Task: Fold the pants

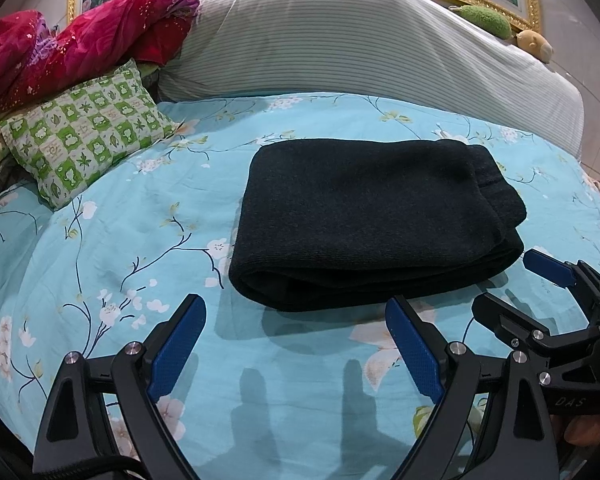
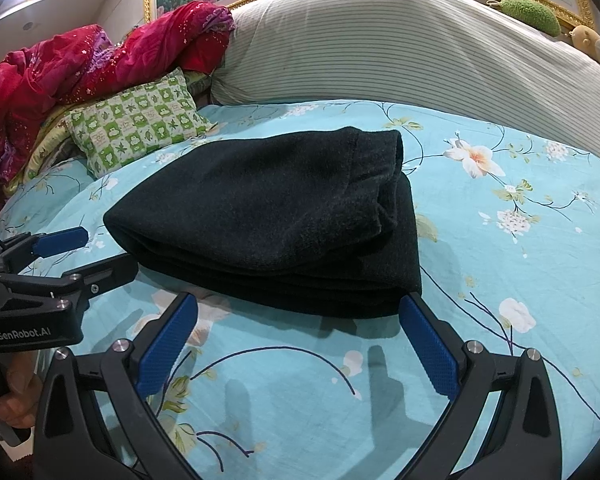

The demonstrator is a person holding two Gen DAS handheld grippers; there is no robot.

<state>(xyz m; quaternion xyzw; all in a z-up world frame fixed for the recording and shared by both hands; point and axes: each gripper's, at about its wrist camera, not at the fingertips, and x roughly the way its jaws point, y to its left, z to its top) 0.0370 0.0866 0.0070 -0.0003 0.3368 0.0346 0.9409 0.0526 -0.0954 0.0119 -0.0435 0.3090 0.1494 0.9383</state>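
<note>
Dark knit pants [image 1: 364, 216] lie folded into a thick rectangle on the light blue floral bedsheet [image 1: 120, 248]. They also show in the right wrist view [image 2: 268, 216]. My left gripper [image 1: 296, 308] is open and empty, hovering just short of the pants' near edge. My right gripper [image 2: 298, 306] is open and empty, its right fingertip beside the pants' near right corner. The right gripper also shows in the left wrist view [image 1: 512, 280], and the left gripper in the right wrist view [image 2: 100, 250], both at the pants' near edge.
A green checked pillow [image 1: 84, 140] lies at the left. A crumpled red blanket [image 1: 80, 48] is behind it. A long striped bolster [image 1: 360, 40] runs along the gilt headboard [image 1: 532, 0]. Two plush toys [image 1: 496, 24] sit at the back right.
</note>
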